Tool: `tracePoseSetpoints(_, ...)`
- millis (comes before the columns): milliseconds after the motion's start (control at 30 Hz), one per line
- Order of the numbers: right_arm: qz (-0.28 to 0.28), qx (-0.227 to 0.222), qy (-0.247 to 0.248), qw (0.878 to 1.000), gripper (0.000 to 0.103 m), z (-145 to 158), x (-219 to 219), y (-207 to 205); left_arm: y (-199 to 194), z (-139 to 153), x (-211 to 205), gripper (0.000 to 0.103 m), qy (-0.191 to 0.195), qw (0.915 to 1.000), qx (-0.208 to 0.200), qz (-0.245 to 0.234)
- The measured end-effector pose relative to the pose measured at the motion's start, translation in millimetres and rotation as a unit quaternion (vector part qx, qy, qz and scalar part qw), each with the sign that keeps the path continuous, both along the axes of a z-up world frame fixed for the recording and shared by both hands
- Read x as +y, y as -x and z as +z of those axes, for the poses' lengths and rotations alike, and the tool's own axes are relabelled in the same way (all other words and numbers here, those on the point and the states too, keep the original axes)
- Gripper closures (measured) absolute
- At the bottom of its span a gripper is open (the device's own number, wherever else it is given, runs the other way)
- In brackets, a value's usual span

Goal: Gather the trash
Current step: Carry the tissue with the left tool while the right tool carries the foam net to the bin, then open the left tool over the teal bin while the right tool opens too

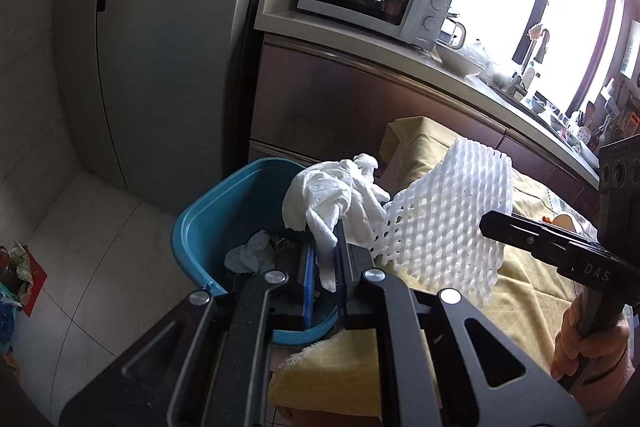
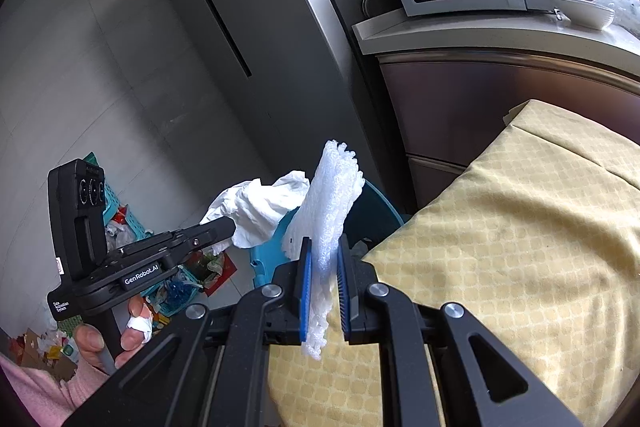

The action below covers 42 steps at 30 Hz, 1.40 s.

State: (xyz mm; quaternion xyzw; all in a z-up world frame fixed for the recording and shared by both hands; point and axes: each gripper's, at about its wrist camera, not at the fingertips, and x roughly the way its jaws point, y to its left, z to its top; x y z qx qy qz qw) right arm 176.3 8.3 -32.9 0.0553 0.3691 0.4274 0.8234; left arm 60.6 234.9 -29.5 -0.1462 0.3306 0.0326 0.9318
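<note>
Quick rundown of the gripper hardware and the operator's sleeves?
Both grippers, left gripper and right gripper, are black with blue ribbed pads and silver pivot bolts. White lettering reads GenRobot.AI on the left, DAS on the right. Pink sleeves; white bandage on one left-hand finger.

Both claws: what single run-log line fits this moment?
left claw: shut on crumpled tissue | right claw: shut on foam net | both above blue bin | not dropped
</note>
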Motion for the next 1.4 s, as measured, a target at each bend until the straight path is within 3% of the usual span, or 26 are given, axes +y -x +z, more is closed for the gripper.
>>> tracePoseSetpoints(367,0.015,0.005,0.018,1.0,0.092,-3.1,24.9,-9.6,-6.9,-12.5,14.5,0.094,0.007,0.9996,0.014,0.022)
tracePoseSetpoints(733,0.018,0.041,0.035,0.998,0.092,-18.0,56.0,-37.4,-27.3,-41.0,30.2,0.093,0.015,0.9981,0.044,0.041)
tracePoseSetpoints(1233,0.024,0.073,0.103,0.992,0.09,-45.7,109.9,-56.1,-62.5,-81.7,49.3,0.093,0.024,0.9937,0.089,0.064)
tracePoseSetpoints(1400,0.016,0.087,0.109,0.99,0.086,-51.3,116.6,-62.0,-69.1,-91.4,51.9,0.087,0.026,0.993,0.098,0.061)
